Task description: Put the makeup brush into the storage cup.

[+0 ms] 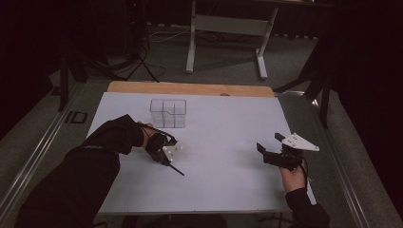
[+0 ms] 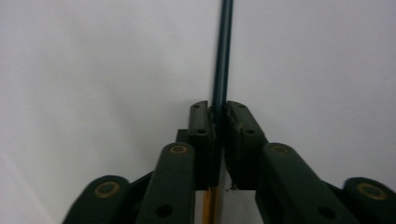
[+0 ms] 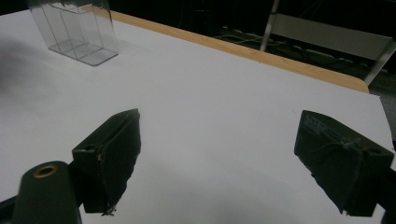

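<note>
A thin dark pencil lies pinched between the jaws of my left gripper, its orange end showing low between them. In the high view the left gripper rests on the white sheet at the left, and the pencil sticks out of it toward the front right. My right gripper sits on the right side of the sheet. Its jaws stand wide apart with nothing between them, and the same shows in the right gripper view. A clear plastic organizer with compartments stands upright toward the back left.
A white sheet covers the table, with a wooden edge along the back. Behind the table stand a white frame's legs and dark tripod legs on the grey floor. Metal rails run along both sides.
</note>
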Available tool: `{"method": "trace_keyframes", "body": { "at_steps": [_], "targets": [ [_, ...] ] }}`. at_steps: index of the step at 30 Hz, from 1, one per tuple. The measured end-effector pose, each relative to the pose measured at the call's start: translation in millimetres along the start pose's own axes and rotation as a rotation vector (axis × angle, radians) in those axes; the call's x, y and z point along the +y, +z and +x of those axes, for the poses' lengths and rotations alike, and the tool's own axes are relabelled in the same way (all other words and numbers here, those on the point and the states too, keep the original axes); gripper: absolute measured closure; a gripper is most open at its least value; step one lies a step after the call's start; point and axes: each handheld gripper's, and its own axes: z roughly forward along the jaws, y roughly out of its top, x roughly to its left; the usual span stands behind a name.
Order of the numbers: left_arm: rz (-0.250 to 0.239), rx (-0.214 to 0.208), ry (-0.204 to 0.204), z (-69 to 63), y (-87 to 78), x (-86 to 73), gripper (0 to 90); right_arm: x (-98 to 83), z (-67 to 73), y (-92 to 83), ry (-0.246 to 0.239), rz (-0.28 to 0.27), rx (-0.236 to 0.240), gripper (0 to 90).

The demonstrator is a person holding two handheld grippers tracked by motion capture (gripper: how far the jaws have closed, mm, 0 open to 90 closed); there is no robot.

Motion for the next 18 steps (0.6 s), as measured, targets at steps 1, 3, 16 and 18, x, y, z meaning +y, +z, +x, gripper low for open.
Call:
{"method": "trace_keyframes", "body": {
  "at_steps": [1,3,16,18],
  "targets": [
    [0.004,0.000,-0.004,0.2,-0.1,0.6,82.4,0.0,0.1,-0.1,-0.001,0.000,-0.001,14.3],
    [0.010,0.000,-0.011,0.8,-0.5,2.2,82.7,0.1,0.1,-0.1,-0.001,0.000,-0.001,14.3],
    [0.005,-0.006,-0.376,10.5,-18.5,18.1,83.2,1.1,0.8,-1.5,-0.004,-0.004,-0.003,14.3],
    [0.004,-0.015,-0.415,10.5,-22.7,19.9,83.1,1.2,1.0,-1.7,-0.005,-0.006,-0.003,14.3]
  ]
}}
